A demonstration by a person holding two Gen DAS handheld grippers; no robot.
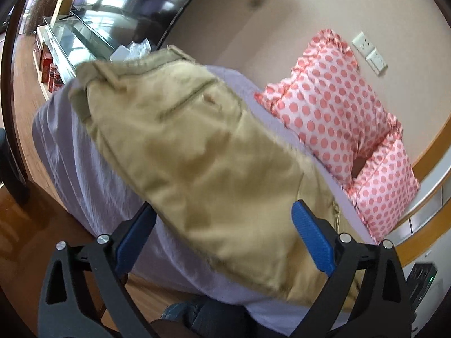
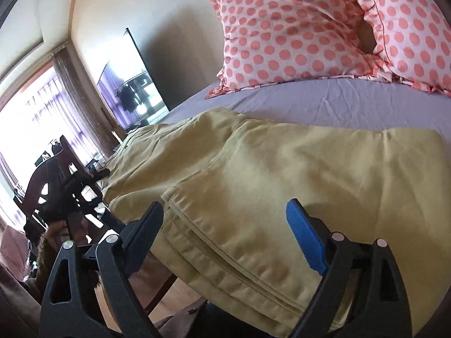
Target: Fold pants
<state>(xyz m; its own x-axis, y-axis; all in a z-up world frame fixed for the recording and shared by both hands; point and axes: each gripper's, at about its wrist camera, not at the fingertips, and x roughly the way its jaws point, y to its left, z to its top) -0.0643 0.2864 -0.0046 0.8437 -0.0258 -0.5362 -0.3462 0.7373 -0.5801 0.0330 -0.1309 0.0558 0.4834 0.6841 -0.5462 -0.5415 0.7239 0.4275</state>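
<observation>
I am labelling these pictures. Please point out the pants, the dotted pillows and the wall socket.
pants (image 2: 282,174), right wrist view, on the folded top layer
dotted pillows (image 2: 287,33), right wrist view, middle of left pillow
wall socket (image 1: 363,43), left wrist view, its white plate

Pants (image 1: 203,152): one pair, khaki, with one welt pocket (image 1: 187,98) showing in the left wrist view.

Grippers: two. Left gripper (image 1: 225,219), two fingers; right gripper (image 2: 225,219), two fingers. One blue pad (image 1: 310,236) plainly faces the camera on the left gripper, one blue pad (image 2: 305,239) on the right.

Pillows: two, white with coral dots: one larger pillow (image 2: 284,31), one second pillow (image 2: 406,25) beside it.

Bed sheet (image 2: 324,104): one, lilac.

Wall plates (image 1: 369,52): two, side by side.

Television (image 2: 132,84): one.

Chair (image 2: 53,186): one, dark wood.

Red containers (image 1: 53,76) on the low cabinet: blurred, count unclear.
</observation>
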